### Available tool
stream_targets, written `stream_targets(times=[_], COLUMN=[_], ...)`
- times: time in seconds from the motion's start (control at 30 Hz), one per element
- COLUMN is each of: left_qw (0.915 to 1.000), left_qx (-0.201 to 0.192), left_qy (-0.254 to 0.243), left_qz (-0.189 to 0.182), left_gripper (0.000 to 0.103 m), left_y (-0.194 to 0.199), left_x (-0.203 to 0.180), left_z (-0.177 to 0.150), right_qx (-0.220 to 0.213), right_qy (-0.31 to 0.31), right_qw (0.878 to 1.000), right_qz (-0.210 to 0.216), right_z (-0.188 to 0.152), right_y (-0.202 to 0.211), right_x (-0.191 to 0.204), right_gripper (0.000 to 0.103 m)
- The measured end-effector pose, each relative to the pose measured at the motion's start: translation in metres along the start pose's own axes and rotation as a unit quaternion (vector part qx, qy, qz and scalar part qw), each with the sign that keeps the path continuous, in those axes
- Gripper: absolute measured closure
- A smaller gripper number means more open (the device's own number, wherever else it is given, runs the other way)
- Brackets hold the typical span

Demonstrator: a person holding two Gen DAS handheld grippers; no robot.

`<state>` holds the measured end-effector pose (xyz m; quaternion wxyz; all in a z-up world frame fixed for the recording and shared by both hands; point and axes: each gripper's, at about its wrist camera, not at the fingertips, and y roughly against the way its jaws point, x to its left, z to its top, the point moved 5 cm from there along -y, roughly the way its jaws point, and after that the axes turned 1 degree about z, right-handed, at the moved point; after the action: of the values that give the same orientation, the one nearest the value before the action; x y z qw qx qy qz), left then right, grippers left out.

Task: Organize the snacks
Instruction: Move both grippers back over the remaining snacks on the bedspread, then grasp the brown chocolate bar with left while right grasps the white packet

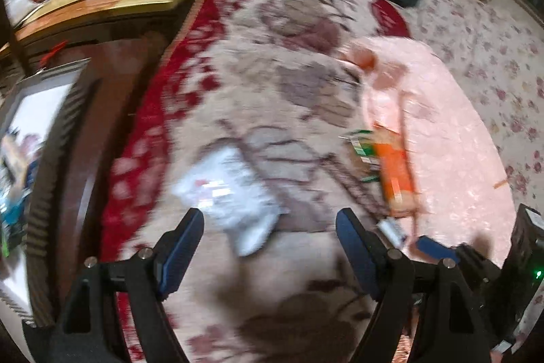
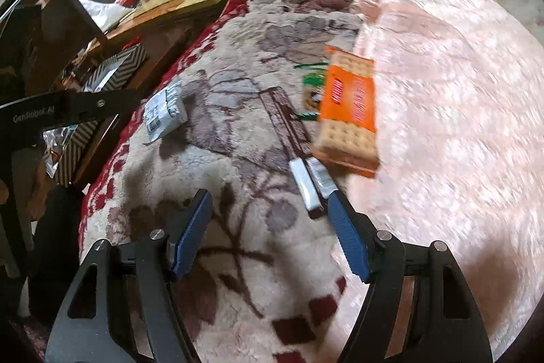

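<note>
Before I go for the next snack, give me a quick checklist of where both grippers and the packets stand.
1. Left gripper open and empty: ok.
2. Right gripper open and empty: ok.
3. White packet just ahead of the left gripper, nothing lying on it: ok.
4. Orange cracker pack free to lift: ok, but it lies partly over the green packet.
5. Dark chocolate bar beside the crackers, clear of the right gripper's fingers: cannot tell, its near end meets a fingertip.
6. Picture sharp enough for aiming: not ok, blurred.
</note>
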<state>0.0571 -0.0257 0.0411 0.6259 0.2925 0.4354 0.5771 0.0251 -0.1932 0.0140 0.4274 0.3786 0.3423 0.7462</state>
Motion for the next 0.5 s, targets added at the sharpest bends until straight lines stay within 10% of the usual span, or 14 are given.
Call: stream_targets(times=[0.5], left_qw=[0.9934], left_qx=[0.097], left_qy=[-0.05], left_qz=[0.035], left_gripper=[0.021], left_y=[-0.099], left_x=[-0.085], left_z=[0.013], right_qx=[-0.012], right_qy=[-0.056], right_qw=[0.998], right_qz=[0.037], right_z=[-0.006], right_y=[0.015], right_x=[-0.023], right_gripper=[0.032])
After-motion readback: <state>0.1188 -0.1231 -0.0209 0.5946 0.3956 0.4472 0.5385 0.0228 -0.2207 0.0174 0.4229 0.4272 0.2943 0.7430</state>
